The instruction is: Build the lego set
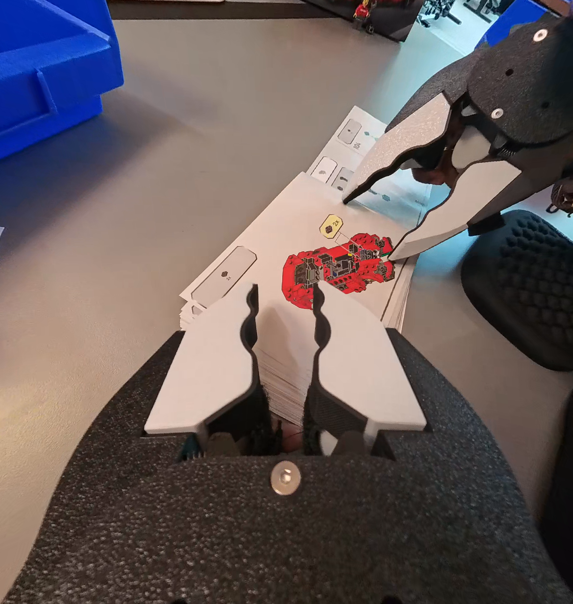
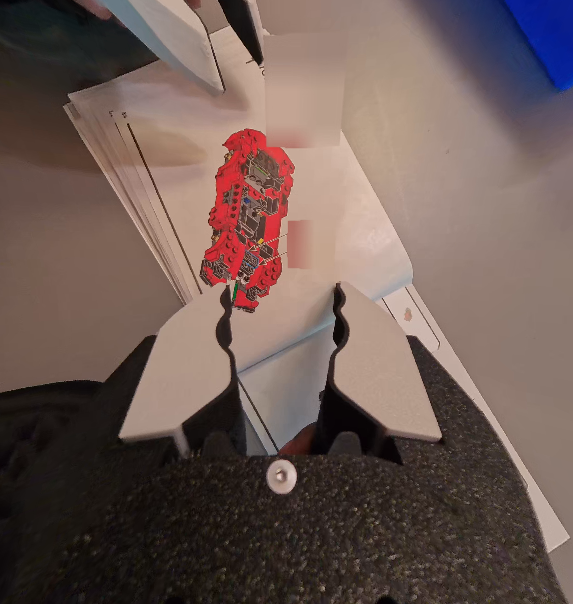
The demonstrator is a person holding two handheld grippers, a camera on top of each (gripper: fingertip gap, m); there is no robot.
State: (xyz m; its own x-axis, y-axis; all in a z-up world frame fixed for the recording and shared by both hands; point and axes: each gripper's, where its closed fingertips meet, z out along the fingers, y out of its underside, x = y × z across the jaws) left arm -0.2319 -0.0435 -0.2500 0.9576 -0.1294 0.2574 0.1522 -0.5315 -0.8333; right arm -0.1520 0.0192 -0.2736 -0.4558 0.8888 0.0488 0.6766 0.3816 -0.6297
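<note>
Lego instruction booklet, flat on grey worktop between left tool and right tool, both agape and empty; loose top page liable to crease if pinched carelessly.

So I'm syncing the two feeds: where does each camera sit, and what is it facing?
Left wrist view: rides the left gripper, facing the white instruction booklet on the grey table; right gripper opposite.
Right wrist view: rides the right gripper, looking back at the booklet.
Shared: the booklet's red car drawing.
</note>
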